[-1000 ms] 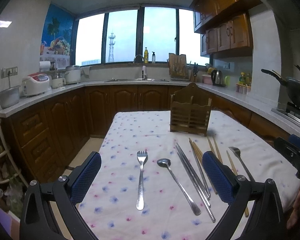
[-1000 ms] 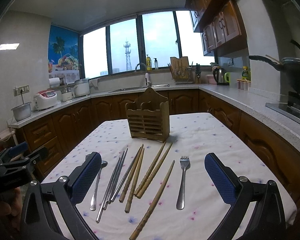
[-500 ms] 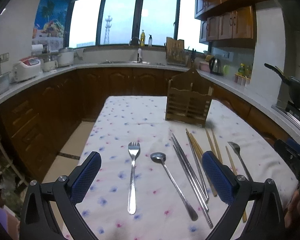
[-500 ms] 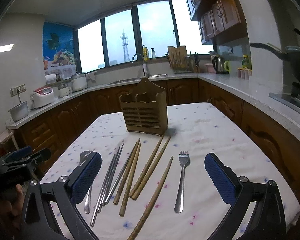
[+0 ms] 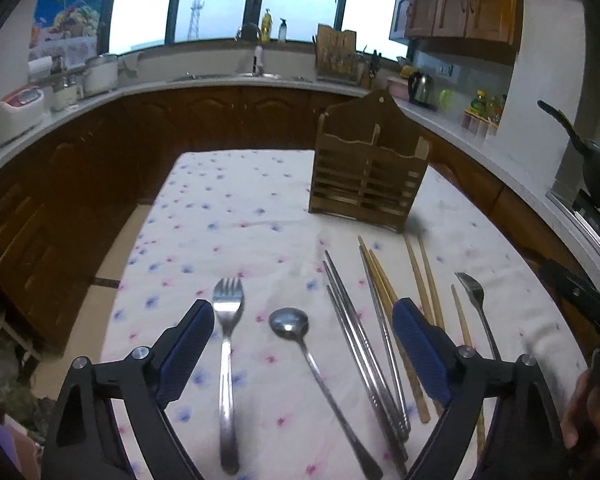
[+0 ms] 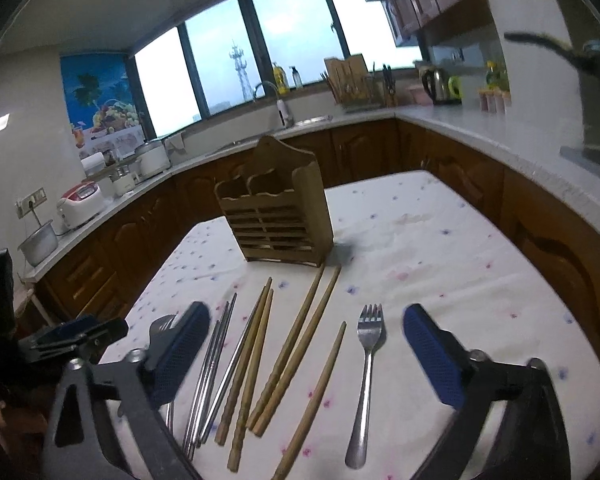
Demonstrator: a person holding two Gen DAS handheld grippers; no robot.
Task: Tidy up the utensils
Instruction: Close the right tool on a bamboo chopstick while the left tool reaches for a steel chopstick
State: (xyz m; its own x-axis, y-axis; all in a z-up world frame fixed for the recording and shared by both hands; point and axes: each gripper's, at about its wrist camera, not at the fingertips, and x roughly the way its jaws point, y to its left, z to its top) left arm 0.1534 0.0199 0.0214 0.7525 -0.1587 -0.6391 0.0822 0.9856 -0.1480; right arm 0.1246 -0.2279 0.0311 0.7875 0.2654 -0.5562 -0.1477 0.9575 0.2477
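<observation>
A wooden utensil holder (image 5: 366, 172) stands upright on the flowered tablecloth (image 5: 228, 216); it also shows in the right wrist view (image 6: 278, 216). In front of it lie a fork (image 5: 227, 344), a spoon (image 5: 300, 340), metal chopsticks (image 5: 360, 340), wooden chopsticks (image 5: 424, 280) and a second fork (image 5: 476, 304). My left gripper (image 5: 302, 346) is open and empty above the fork and spoon. My right gripper (image 6: 306, 344) is open and empty above the wooden chopsticks (image 6: 292, 344) and the fork (image 6: 366, 364).
Dark wooden cabinets and a pale counter (image 5: 220, 84) run around the table. A rice cooker (image 5: 18, 106), a sink tap (image 5: 258, 54) and a kettle (image 5: 420, 86) stand on the counter. A black pan (image 5: 596, 168) sits at the right.
Both grippers have moved forward and lower toward the utensils on the table. The utensils and the holder have not moved.
</observation>
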